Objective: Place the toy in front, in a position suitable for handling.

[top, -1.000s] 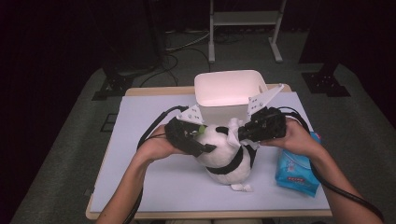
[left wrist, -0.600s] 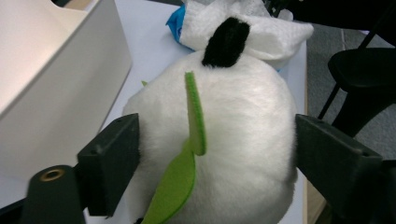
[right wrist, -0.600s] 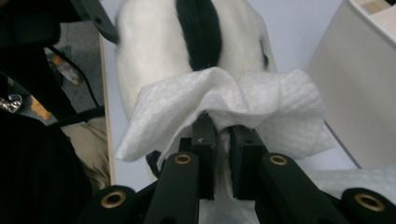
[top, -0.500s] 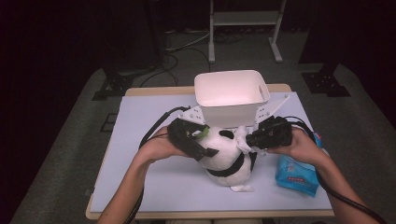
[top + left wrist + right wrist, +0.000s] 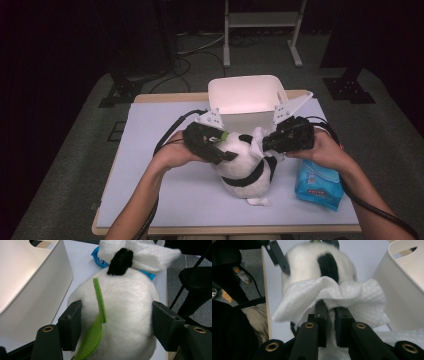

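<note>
Right gripper (image 5: 264,145) nearer bin (image 5: 245,95)

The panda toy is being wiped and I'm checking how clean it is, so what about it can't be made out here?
- Panda toy, high view: its face is hidden by both tongs.
- Left gripper view: its underside is cut off by the bottom edge.
- Right gripper view: the white wipe covers its middle; the top is blurred.

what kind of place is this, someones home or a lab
Most likely a lab or recording studio: dark curtained surroundings, cables trailing over grey carpet, a metal stand behind, and one lit table set up for the work.
</note>
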